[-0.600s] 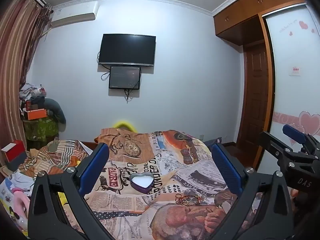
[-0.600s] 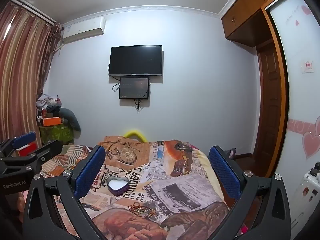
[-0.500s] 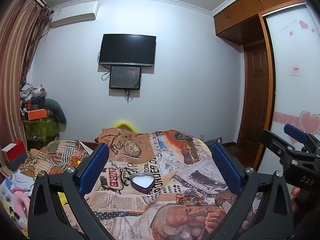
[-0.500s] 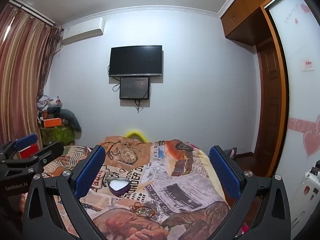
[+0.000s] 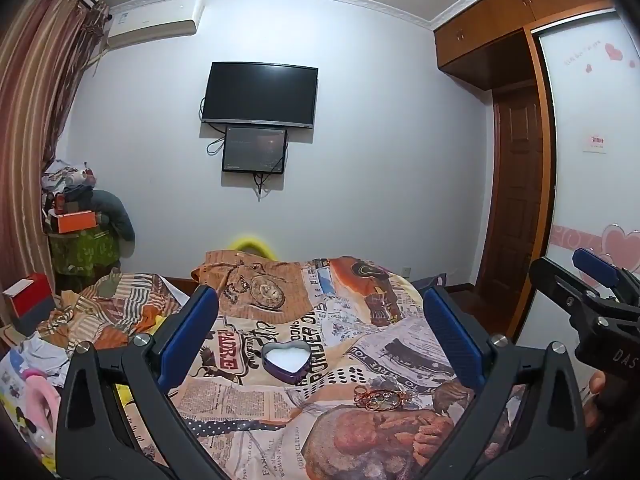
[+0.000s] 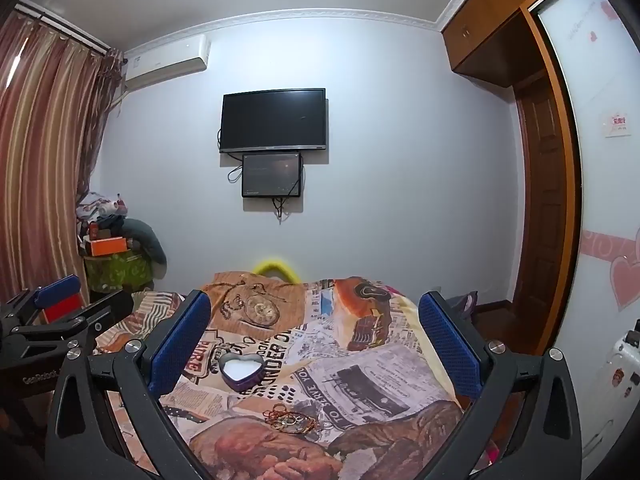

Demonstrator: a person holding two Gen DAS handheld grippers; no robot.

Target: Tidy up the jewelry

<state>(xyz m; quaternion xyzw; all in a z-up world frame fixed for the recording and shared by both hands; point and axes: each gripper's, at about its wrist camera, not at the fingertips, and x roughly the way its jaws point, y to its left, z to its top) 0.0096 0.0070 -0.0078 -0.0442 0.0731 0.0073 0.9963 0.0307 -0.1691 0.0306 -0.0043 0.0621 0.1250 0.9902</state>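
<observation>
A purple heart-shaped tin [image 5: 287,361] [image 6: 241,369] with a white inside lies open on the printed bedspread [image 5: 256,404] [image 6: 360,376]. Nearer to me sits a small heap of rings and bangles [image 5: 378,395] [image 6: 291,419]. My left gripper [image 5: 320,326] hovers above the bed with its blue-padded jaws wide apart and nothing between them. My right gripper [image 6: 314,322] does the same. In the left wrist view the right gripper [image 5: 588,292] shows at the right edge. In the right wrist view the left gripper [image 6: 60,308] shows at the left edge.
Rumpled striped bedding [image 5: 92,312] and a red box [image 5: 28,296] lie at the bed's left. A stack of boxes and clothes [image 5: 80,224] stands in the far left corner. A television [image 5: 260,96] hangs on the far wall; a wardrobe [image 5: 516,200] is on the right.
</observation>
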